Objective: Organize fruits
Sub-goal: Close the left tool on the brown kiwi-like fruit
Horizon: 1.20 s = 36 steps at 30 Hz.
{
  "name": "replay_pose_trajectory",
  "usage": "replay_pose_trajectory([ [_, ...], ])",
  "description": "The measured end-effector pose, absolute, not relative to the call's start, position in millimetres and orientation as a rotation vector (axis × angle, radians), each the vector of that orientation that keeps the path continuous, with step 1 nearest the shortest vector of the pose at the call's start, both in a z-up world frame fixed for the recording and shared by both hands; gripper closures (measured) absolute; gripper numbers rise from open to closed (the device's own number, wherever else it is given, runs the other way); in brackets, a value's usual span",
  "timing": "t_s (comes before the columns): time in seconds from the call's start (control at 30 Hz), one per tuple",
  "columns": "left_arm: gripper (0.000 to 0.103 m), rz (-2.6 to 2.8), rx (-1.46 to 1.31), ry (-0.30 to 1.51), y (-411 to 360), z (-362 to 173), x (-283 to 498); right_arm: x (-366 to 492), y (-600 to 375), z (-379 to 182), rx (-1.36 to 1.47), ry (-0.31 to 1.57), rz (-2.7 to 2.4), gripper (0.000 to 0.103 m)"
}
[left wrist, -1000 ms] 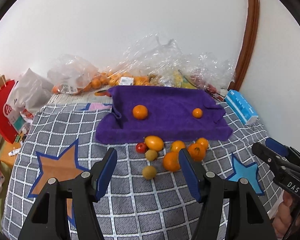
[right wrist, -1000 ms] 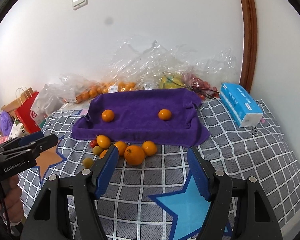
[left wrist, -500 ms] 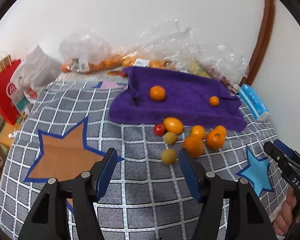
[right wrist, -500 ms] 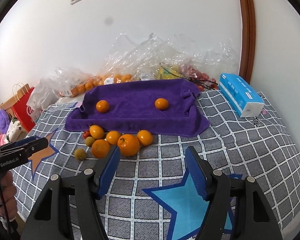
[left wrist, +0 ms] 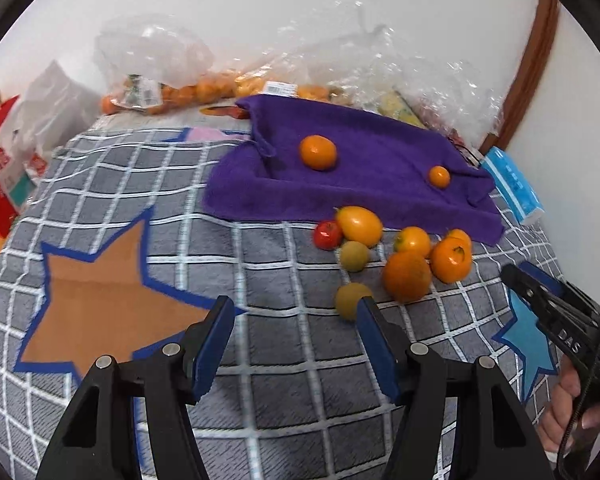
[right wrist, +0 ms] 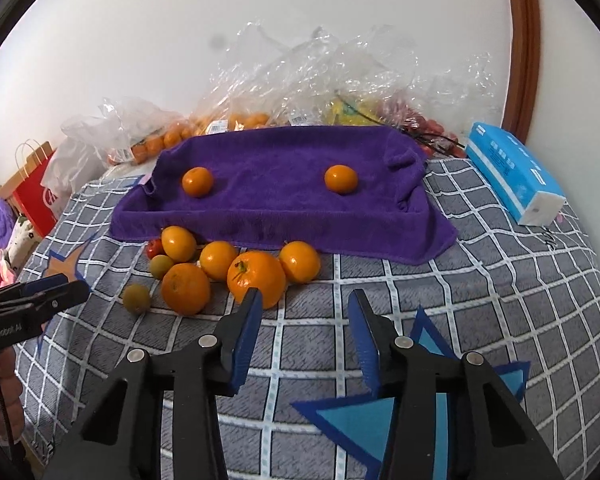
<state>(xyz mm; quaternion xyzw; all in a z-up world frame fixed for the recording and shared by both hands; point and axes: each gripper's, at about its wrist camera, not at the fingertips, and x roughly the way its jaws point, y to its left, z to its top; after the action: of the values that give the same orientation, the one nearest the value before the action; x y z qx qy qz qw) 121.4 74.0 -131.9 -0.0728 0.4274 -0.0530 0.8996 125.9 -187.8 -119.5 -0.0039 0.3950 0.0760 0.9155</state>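
**Two oranges on the towel, the other fruit loose in front of it**

Two small oranges sit on the purple towel (right wrist: pixel 284 184), one toward its left end (right wrist: pixel 197 182) and one toward its right (right wrist: pixel 341 178), well apart. I take the towel as my landmark. Its long axis runs left to right across my right view, with the front edge hanging down toward me.

Just in front of the towel's left half lies the loose cluster of fruit on the checked blanket (right wrist: pixel 480 304). An egg-shaped yellow fruit (left wrist: pixel 359 225) lies with its long axis roughly along the towel's front edge, touching a small red tomato (left wrist: pixel 327 235) on its left. Nearer to me are two greenish round fruits (left wrist: pixel 354 255) (left wrist: pixel 351 300), and a large orange (right wrist: pixel 256 278) with its stem end facing up toward my camera. Other oranges crowd against it, so none in the middle of the cluster has free sides.

My left gripper (left wrist: pixel 294 330) hovers over the blanket, fingers spread with nothing between them; the nearest greenish fruit shows just past its right finger. My right gripper (right wrist: pixel 304 312) is closing its jaws on empty air, its left finger overlapping the large orange in the picture; I cannot tell whether it touches.

Behind the towel are crumpled clear plastic bags (right wrist: pixel 312 68), some holding oranges. A blue tissue pack (right wrist: pixel 512 168) lies off the towel's right end, a red paper bag (right wrist: pixel 36 188) far off its left.
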Motion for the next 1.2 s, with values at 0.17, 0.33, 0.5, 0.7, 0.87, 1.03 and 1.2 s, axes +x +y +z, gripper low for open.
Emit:
replay_pose_trajectory([
  [0.17, 0.046, -0.164, -0.153, 0.925, 55, -144, 136, 135, -192, -122, -0.018, 0.829, 0.145, 0.060],
  [0.33, 0.068, -0.185, -0.136, 0.969, 41, -158, 147, 143, -196, -126, -0.011, 0.837, 0.142, 0.060],
  [0.5, 0.077, -0.178, -0.074, 0.941, 37, -158, 147, 157, -194, -132, -0.016, 0.850, 0.151, 0.060],
  [0.7, 0.077, -0.146, -0.119, 0.937, 60, -160, 154, 176, -185, -138, -0.021, 0.868, 0.184, 0.065],
  [0.87, 0.076, -0.170, -0.171, 0.921, 69, -163, 159, 187, -180, -142, -0.039, 0.885, 0.199, 0.068],
  [1.03, 0.076, -0.176, -0.176, 0.916, 69, -164, 161, 194, -182, -143, -0.021, 0.899, 0.241, 0.069],
  [1.2, 0.076, -0.177, -0.183, 0.913, 70, -164, 160, 197, -191, -146, 0.043, 0.921, 0.274, 0.068],
])
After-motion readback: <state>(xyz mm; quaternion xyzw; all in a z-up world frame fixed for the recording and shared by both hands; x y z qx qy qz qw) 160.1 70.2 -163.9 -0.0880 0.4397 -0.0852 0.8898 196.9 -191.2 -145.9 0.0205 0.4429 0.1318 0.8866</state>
